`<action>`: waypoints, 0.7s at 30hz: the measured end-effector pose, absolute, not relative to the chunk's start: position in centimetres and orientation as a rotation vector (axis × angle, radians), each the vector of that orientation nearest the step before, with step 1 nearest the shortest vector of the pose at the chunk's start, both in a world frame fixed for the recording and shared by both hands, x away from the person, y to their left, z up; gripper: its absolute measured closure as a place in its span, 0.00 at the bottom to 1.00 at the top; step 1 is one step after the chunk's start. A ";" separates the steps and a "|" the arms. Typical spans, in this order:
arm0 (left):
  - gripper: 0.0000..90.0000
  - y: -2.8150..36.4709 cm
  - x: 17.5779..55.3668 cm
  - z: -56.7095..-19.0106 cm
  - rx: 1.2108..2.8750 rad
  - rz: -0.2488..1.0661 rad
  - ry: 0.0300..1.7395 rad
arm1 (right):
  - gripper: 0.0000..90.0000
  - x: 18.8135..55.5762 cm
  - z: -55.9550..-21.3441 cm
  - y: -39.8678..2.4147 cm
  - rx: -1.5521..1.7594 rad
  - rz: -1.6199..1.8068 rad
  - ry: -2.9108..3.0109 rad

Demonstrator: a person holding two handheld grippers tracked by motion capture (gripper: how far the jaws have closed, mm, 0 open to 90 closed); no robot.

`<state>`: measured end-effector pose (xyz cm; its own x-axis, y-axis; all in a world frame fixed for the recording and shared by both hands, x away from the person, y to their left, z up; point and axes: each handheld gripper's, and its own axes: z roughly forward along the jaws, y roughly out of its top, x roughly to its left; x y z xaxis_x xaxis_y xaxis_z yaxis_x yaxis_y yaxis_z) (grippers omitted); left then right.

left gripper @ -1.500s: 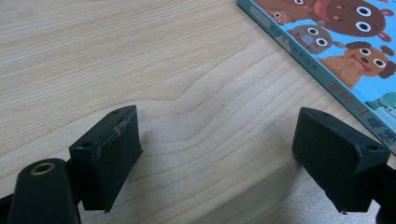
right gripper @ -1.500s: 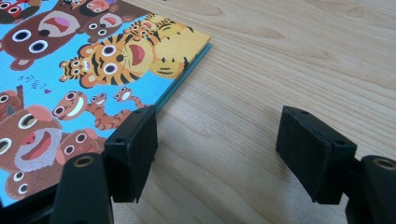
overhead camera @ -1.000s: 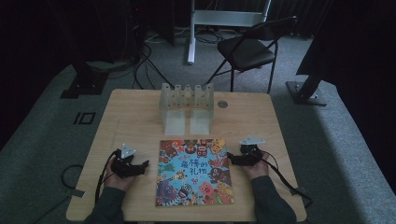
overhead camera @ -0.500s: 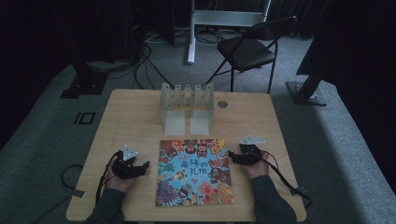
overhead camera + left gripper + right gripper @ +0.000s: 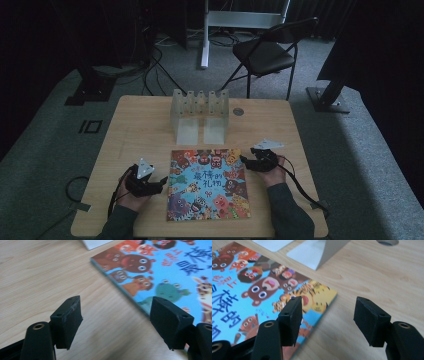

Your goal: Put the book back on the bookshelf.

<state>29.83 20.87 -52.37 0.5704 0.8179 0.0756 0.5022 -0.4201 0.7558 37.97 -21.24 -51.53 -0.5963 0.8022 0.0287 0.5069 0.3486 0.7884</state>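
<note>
Book (image 5: 208,183): flat on the bench (image 5: 135,125), near edge, between both tools; cartoon animal cover, blue Chinese title, characters not surely readable.
Left tool (image 5: 161,181): just closing, then reopening slightly; jaws apart, empty, astride the book's left edge.
Right tool (image 5: 244,161): jaws apart, empty, just closing, over the book's upper right corner.

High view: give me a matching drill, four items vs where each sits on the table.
Items:
1. picture book
2. clear rack
3. left gripper
4. right gripper

Places:
A. at the book's upper right edge
B. far middle of the table, beyond the book
C. flat at the near middle, cover up
D. beside the book's left edge

Pairs: 1-C, 2-B, 3-D, 4-A
</note>
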 end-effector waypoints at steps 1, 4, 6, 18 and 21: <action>0.28 20.7 29.7 -52.3 2.105 0.575 1.040 | 0.44 38.1 -51.3 -21.0 1.141 1.124 2.261; 0.26 19.9 29.3 -52.1 2.113 0.562 1.007 | 0.44 38.5 -50.8 -20.5 1.110 1.120 2.274; 0.26 19.4 29.0 -52.0 2.112 0.566 0.980 | 0.43 38.8 -50.5 -20.1 1.088 1.125 2.280; 0.26 17.0 27.4 -51.4 2.149 0.515 0.851 | 0.39 41.5 -50.8 -18.3 1.060 1.120 2.352; 0.26 16.4 27.0 -51.4 2.151 0.502 0.823 | 0.32 42.1 -51.6 -18.3 1.081 1.138 2.391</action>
